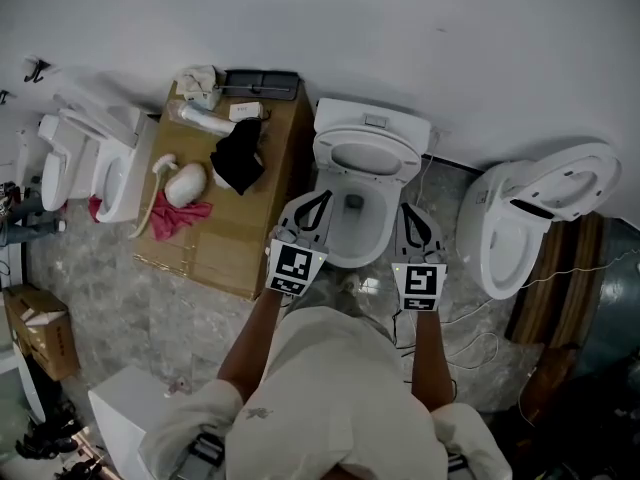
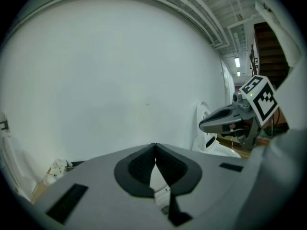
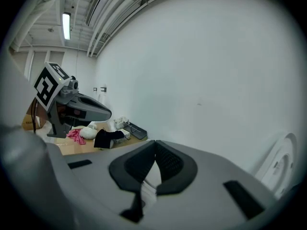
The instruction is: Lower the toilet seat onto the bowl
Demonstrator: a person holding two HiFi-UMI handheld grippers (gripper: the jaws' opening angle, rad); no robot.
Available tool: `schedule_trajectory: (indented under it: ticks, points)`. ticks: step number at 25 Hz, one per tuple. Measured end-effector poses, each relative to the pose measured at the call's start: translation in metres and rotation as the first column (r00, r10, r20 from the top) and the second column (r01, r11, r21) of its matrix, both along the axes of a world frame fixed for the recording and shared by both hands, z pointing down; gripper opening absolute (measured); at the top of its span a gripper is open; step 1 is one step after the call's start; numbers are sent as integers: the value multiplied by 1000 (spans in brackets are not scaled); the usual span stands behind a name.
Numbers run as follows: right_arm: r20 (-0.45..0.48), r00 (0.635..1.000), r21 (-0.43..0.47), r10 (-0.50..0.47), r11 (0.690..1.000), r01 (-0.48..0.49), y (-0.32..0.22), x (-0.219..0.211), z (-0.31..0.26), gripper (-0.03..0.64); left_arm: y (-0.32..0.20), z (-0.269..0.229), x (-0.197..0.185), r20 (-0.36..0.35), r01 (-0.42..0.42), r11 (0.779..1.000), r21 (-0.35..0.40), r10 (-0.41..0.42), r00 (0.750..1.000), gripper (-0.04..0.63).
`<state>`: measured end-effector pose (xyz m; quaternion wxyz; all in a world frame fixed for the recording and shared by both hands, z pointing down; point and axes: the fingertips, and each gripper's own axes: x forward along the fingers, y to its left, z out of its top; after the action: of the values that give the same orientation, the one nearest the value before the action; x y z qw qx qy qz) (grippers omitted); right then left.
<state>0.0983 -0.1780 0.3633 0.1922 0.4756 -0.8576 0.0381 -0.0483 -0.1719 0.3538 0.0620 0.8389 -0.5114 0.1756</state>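
While seat [image 1: 367, 155] stands raised at 12 o'clock of bowl [image 1: 350, 260], L gripper [image 1: 318, 198] & R gripper [image 1: 408, 210] hover clenched, empty; lowering not begun.

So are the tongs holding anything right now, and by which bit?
Nothing is held. The left tongs and the right tongs are both shut with nothing between them, in front of the raised toilet seat.
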Motion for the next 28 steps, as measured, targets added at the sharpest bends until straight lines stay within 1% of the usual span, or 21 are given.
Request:
schedule_trajectory:
  ticks: [7,13,18,23,28]
  points:
    - [-45,998,-28,49,998,-50,-33,-9,23,9,-39,25,-10,5,-62,998,-33,62,998,15]
    - [-79,994,-61,73,995,-78,-57,-13,43,12,-66,46,-16,8,-97,993,-66,98,995,15]
    - [-112,991,-79,78,993,-87,-75,-13,60,20,-83,66,-17,13,-112,988,-102,114,993,15]
    - [-143,987,-94,72,992,-86,-94,-16,76,28,-101,81,-16,24,-126,985,-120,130,991,15]
    - [-150,986,-109,71,990,-88,-110,-18,88,31,-116,95,-15,37,-142,981,-130,148,988,17]
